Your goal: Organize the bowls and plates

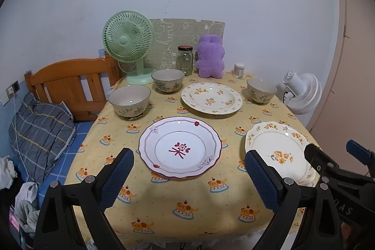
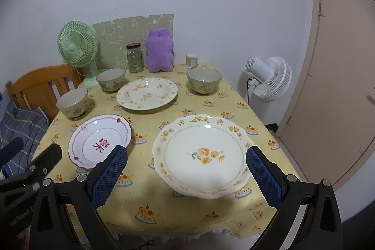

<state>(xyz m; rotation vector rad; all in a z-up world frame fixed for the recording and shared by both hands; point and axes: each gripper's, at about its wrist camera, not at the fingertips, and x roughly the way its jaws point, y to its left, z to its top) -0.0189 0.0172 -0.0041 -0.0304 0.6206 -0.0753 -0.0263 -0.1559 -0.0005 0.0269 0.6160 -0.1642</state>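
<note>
Nothing stacked yet: three plates and three bowls spread singly over the yellow-clothed bench [image 1: 164, 203], each apart from its neighbours, probably so either tool can reach one at a time. Left gripper [image 1: 188, 176] poised above the near edge, fingers [image 1: 117, 177] wide apart and empty, framing the red-trimmed plate [image 1: 180, 147]. Right gripper [image 2: 186, 173] likewise spread and empty, lined up on the scalloped yellow-flower plate [image 2: 201, 154] (likely the first pick, judging by the aim). Round flowered plate [image 1: 211, 98] further back, flanked by the middle bowl [image 1: 168, 80] and right bowl [image 1: 261, 90]; left bowl [image 1: 129, 101] near the bench's left edge.

Left view only: bed with plaid pillow [image 1: 39, 130] and a wall socket. Right view only: the scalloped plate whole, and more of the door [image 2: 337, 86] beside the white fan [image 2: 269, 79].
</note>
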